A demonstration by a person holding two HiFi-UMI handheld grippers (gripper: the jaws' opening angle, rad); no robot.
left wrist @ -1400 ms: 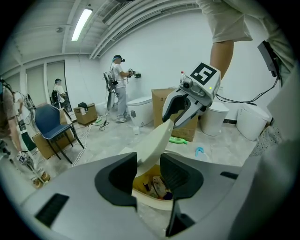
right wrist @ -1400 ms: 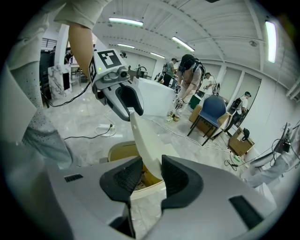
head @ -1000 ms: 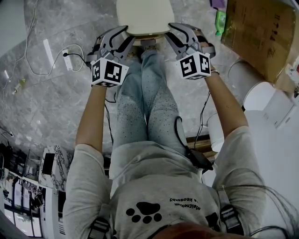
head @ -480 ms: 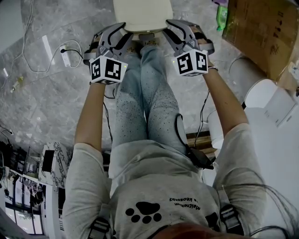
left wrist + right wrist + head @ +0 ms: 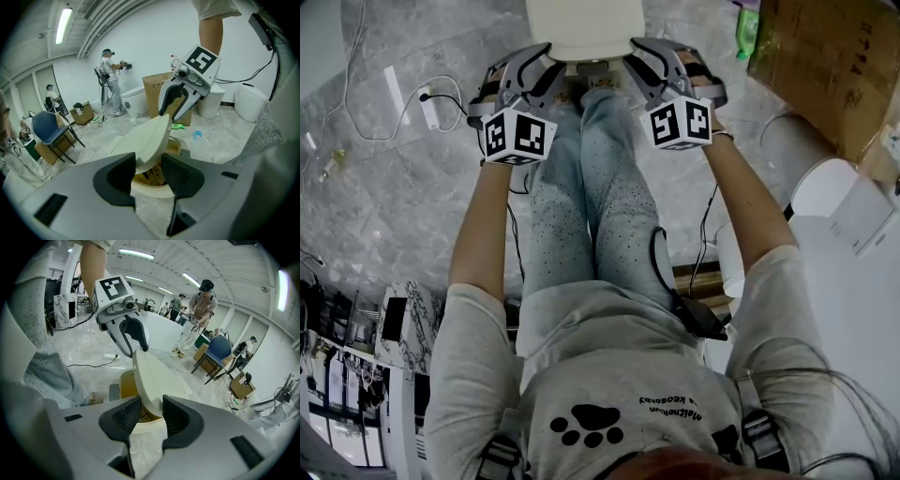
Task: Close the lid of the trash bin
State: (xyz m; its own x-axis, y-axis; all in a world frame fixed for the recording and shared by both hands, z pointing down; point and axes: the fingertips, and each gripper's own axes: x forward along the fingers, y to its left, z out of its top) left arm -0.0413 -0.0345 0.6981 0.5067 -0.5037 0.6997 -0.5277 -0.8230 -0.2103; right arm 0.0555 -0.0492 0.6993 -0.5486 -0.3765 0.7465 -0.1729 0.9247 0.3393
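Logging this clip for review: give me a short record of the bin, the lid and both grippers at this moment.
lid: cream, tilted, partway down over the bin, not closed
trash bin: open at the top, rubbish visible inside
left gripper: one side edge of the lid sits between its fingers, which have just been opening
right gripper: holds the opposite side edge the same way, its fingers also just opening
task state: lid not yet shut

The lid [image 5: 145, 138] is smooth matt cream plastic; the floor [image 5: 384, 206] glossy veined stone; the box [image 5: 825, 56] plain brown cardboard; the trousers [image 5: 609, 216] speckled grey cloth.
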